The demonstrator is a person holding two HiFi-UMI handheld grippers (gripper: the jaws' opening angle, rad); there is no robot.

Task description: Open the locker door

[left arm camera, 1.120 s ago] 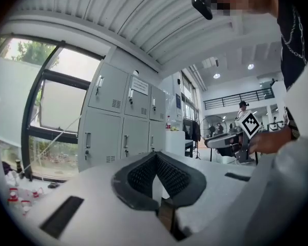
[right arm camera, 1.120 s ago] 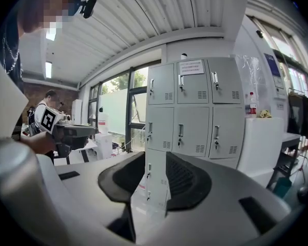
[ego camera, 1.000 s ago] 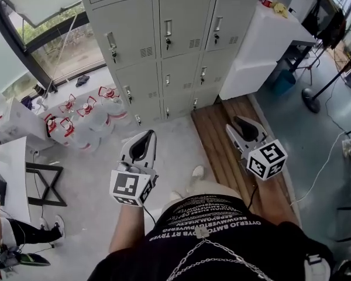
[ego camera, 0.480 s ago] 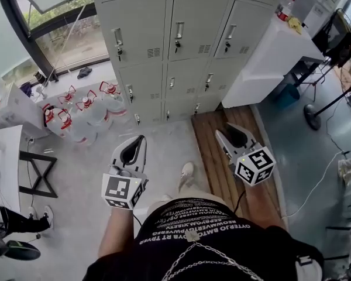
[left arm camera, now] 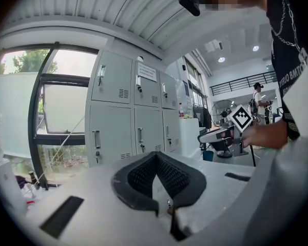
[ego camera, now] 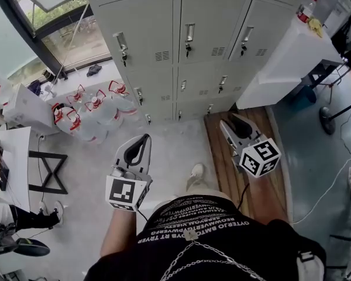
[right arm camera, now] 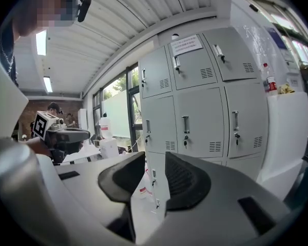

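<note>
A bank of grey lockers stands ahead, every door closed, each with a handle and a key lock; the lockers fill the middle of the left gripper view and the lockers also show in the right gripper view. My left gripper hangs at waist height over the pale floor, far short of the lockers, its jaws shut with tips meeting and nothing in them. The right gripper hovers over a wooden platform, also well short of the doors. Its jaws stand open with a narrow empty gap.
Several large water bottles sit on the floor left of the lockers, below a window. A white counter abuts the lockers on the right. A wooden platform lies under the right gripper. A white table and a seated person are at the left.
The head view has shifted, so the lockers and bottles sit a little further right in it. Both grippers stay at waist height with their jaws as before.
</note>
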